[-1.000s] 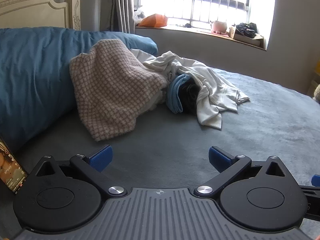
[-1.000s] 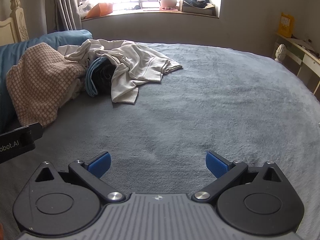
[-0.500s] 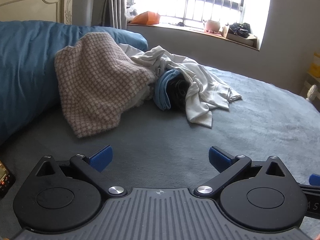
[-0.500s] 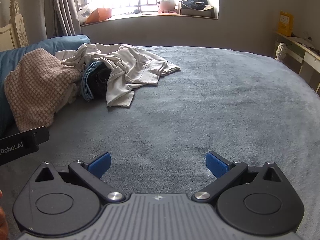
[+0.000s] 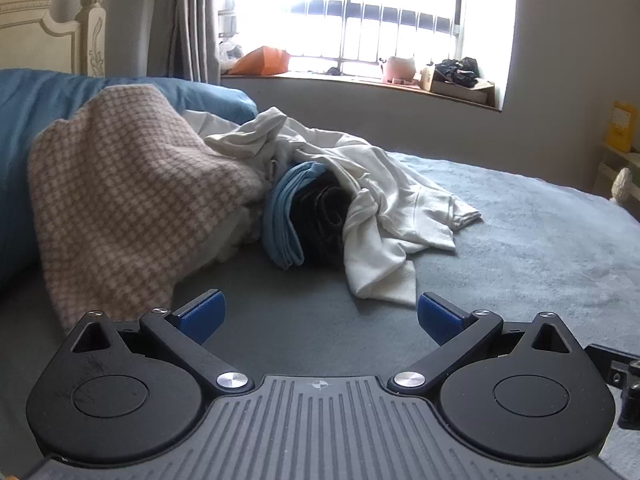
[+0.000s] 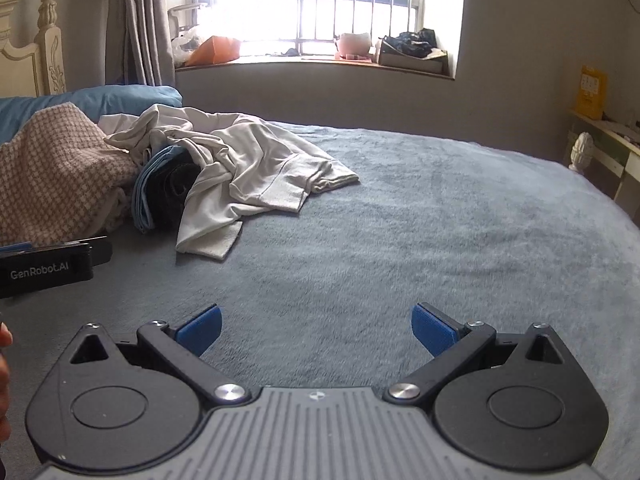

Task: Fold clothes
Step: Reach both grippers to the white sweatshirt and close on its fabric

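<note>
The left tongs (image 5: pixel 320 316) hover low over the bed (image 5: pixel 540 248), spread wide and holding nothing; the right tongs (image 6: pixel 316 328) are likewise spread and empty. The clothes lie in an unfolded heap at the far left of the bed, against a blue duvet (image 5: pixel 24 128). Nearest the left tongs is a checked pink garment (image 5: pixel 120 200), draped down toward the near left. To its right sits a blue garment (image 5: pixel 280 220) wrapped around something dark, and over that a crumpled white garment (image 5: pixel 384 216), whose long axis seems to run from the far left down to a loose corner at the near side. That corner lies just ahead of the left tongs and slightly right; from the right tongs, the white garment (image 6: pixel 248 176) sits well ahead and to the left. The left tongs are therefore the nearer. To the right of the heap the bed lies bare and wide, giving ample room to spread a piece flat.
</note>
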### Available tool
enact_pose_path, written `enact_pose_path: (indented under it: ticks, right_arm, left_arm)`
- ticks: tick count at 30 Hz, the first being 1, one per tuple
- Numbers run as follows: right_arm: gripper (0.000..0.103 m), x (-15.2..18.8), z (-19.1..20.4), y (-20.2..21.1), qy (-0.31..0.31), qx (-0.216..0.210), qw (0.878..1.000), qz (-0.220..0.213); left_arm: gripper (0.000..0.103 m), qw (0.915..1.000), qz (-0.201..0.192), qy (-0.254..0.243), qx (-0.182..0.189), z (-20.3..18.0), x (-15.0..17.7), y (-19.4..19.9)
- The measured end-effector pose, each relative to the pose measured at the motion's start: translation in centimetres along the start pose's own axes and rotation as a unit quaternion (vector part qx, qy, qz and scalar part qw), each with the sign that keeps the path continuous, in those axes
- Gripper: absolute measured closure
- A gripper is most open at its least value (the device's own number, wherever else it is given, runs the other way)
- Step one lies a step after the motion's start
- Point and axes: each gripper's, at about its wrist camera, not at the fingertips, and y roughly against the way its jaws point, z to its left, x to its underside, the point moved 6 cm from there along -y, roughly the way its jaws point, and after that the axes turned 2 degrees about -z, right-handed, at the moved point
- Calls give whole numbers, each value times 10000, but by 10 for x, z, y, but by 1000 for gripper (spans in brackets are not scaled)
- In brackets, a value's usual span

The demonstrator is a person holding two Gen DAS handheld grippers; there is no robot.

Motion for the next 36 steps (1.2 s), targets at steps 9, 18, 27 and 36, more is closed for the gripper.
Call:
enact_pose_path:
  ticks: [9, 18, 27, 36]
  right_arm:
    - [1, -48, -10, -62, 214, -228, 9993, -187]
    - [6, -53, -6, -105, -334, -476, 9983, 32]
    - [25, -60, -19, -120, -502, -392, 9980, -24]
    - [24, -113, 9, -149, 233, -1014, 9941, -293]
  left_arm:
    - [7, 9991, -305, -51, 297, -17, -9, -84]
    - [47, 9969, 265, -691, 277, -38, 11, -141]
    - [97, 9936, -89, -652, 922, -42, 6, -121]
    - [99, 9730, -152, -315, 2280, -51, 18, -91]
